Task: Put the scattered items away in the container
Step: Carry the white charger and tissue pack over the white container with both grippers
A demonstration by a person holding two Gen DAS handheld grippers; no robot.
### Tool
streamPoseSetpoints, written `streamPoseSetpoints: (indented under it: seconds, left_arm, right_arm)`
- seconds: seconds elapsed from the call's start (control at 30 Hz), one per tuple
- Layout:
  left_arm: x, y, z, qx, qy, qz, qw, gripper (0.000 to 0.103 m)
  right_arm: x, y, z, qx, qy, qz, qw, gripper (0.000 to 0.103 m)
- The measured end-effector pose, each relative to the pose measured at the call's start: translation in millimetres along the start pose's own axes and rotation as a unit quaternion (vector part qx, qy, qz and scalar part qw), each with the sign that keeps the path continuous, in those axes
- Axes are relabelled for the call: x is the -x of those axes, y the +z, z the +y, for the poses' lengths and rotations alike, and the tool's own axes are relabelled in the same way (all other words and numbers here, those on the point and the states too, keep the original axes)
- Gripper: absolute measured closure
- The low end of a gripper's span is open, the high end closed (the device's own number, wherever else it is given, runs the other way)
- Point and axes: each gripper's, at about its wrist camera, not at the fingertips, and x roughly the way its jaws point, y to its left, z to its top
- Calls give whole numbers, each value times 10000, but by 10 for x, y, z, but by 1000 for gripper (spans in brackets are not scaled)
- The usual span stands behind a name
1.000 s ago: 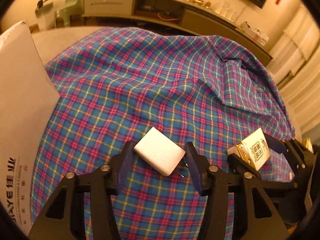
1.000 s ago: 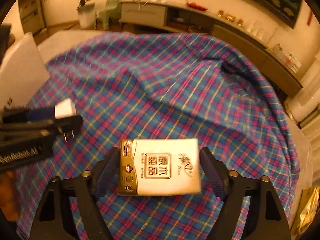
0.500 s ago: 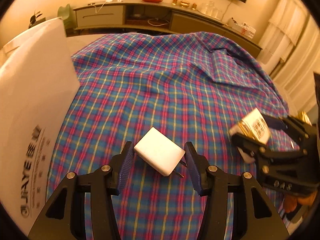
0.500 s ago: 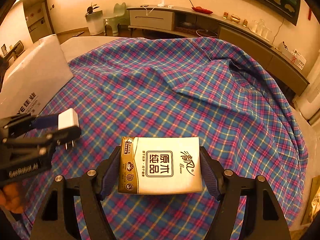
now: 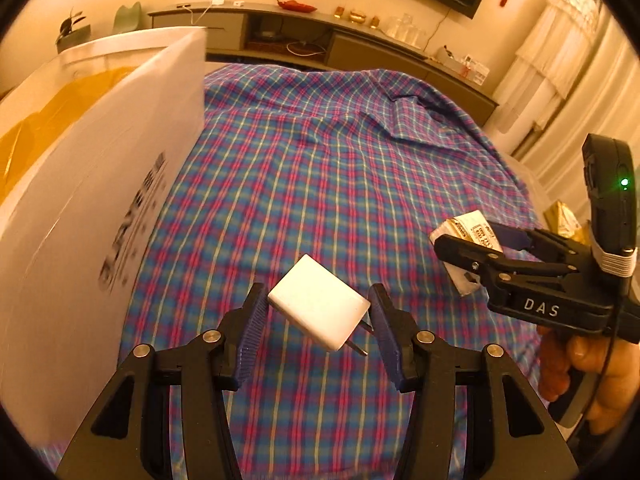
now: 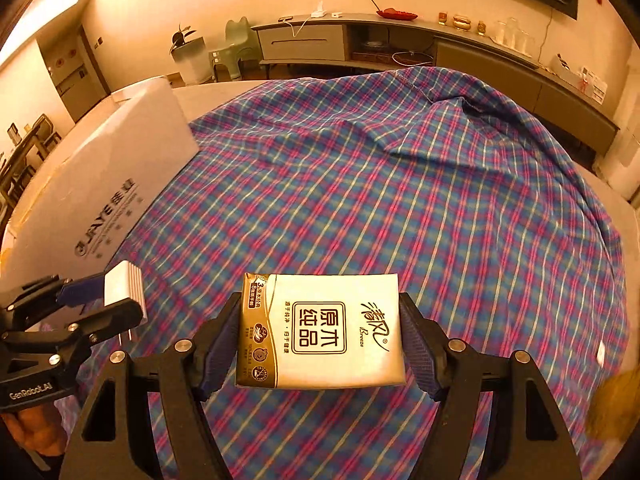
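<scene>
Since a second ago both grippers have swung toward the white cardboard box [image 5: 100,208], whose printed side wall now fills the left of the left wrist view. The left gripper [image 5: 318,314] clamps a smooth white rectangular charger plug [image 5: 318,312] by its corners, tilted, its metal prongs pointing down-right, above the blue and pink plaid cloth [image 5: 320,168]. The right gripper [image 6: 320,332] squeezes a soft gold and white tissue pack [image 6: 324,332] flat between its ribbed blue pads [image 6: 416,348]. A hand [image 5: 580,376] grips its handle.
</scene>
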Motion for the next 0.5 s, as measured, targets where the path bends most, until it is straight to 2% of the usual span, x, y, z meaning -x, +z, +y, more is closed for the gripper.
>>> streamPoseSetpoints:
  seconds: [0.17, 0.5]
  left_arm:
    - [198, -160, 76, 73, -127, -30, 9999, 50]
    - [556, -279, 231, 117, -26, -223, 9997, 50]
  right_arm:
    - [249, -220, 19, -273, 91, -169, 9994, 29]
    - [578, -625, 252, -492, 114, -241, 9984, 29]
